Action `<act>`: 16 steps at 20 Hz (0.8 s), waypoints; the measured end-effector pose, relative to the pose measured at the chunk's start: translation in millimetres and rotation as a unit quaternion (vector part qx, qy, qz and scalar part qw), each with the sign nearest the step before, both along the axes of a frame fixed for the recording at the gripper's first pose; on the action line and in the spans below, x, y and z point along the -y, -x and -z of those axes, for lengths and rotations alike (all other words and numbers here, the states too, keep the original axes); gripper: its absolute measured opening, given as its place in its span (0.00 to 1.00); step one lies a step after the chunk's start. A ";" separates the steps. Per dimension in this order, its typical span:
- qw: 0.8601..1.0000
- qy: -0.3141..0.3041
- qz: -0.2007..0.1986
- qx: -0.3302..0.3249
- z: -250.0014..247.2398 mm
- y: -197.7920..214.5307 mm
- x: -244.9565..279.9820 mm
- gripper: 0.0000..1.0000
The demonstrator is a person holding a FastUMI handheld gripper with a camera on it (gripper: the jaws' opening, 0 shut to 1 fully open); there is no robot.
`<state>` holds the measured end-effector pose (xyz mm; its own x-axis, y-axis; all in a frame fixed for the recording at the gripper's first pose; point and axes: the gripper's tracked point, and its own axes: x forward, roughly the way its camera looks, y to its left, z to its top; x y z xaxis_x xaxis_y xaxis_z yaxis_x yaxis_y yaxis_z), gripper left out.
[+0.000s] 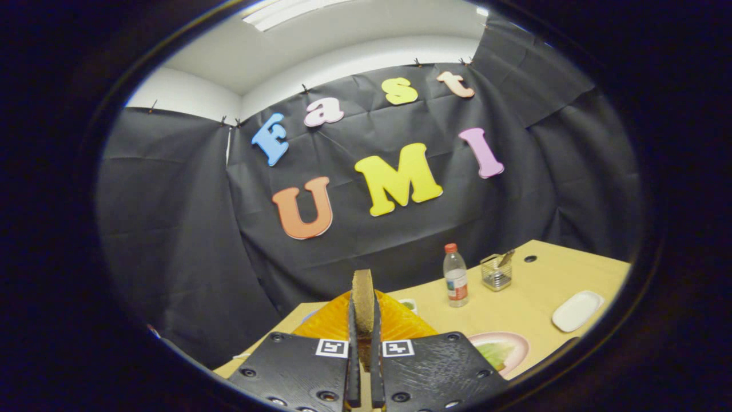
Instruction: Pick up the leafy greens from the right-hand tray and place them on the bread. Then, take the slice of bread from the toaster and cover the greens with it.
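Gripping bread slice (362, 297), tongs (362, 343) clamped.

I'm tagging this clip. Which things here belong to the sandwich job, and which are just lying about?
Job: bread slice clamped between the gripper jaws; orange toaster just beyond; greens on pink plate.
Lying about: bottle, wire basket, white tray, table.

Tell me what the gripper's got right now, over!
Gripper shut on bread slice, held upright on edge. Orange toaster just beyond the fingers. Pink plate with greens alongside on the table. Nothing blocking, over.
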<state>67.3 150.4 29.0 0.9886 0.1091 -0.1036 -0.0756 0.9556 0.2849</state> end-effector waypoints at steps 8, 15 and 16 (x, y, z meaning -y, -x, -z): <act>0.998 0.016 0.034 -0.042 67.7 -5.6 64.1 0.07; 0.994 0.005 0.020 -0.103 133.0 -19.7 62.9 0.07; 0.993 -0.005 0.015 -0.113 140.8 -19.7 61.0 0.07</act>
